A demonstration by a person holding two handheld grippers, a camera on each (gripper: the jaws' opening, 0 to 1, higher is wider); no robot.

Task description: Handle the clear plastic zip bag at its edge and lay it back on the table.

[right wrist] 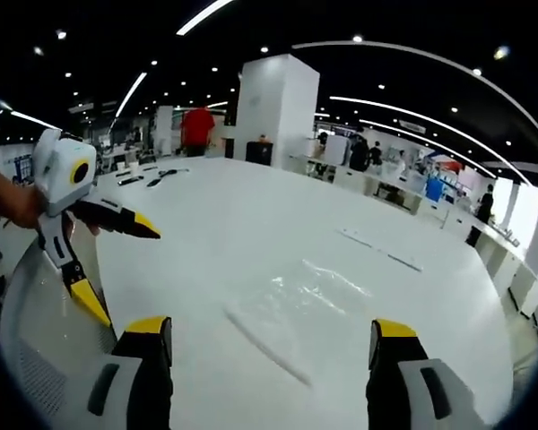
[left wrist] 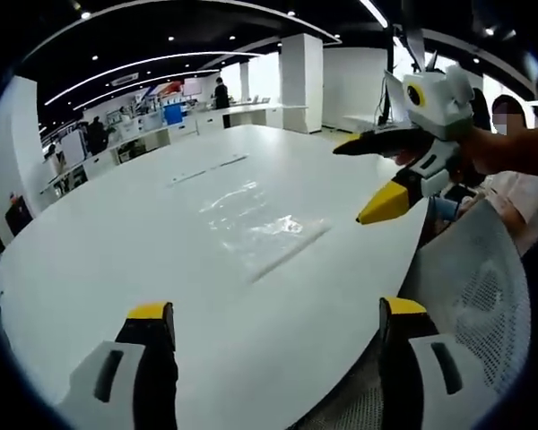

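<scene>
Left gripper (left wrist: 273,327) jaws apart, nothing held; right gripper (right wrist: 269,345) likewise spread wide, hovering. Clear zip bag (left wrist: 255,224) lies flat on the white table (left wrist: 117,242), just ahead of both. Risk: thin slick film offers no edge proud of the surface; jaws may skid or pinch nothing.

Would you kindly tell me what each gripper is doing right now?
Left gripper: open, holding nothing.
Right gripper: open, holding nothing; the zip bag lies on the table.
</scene>
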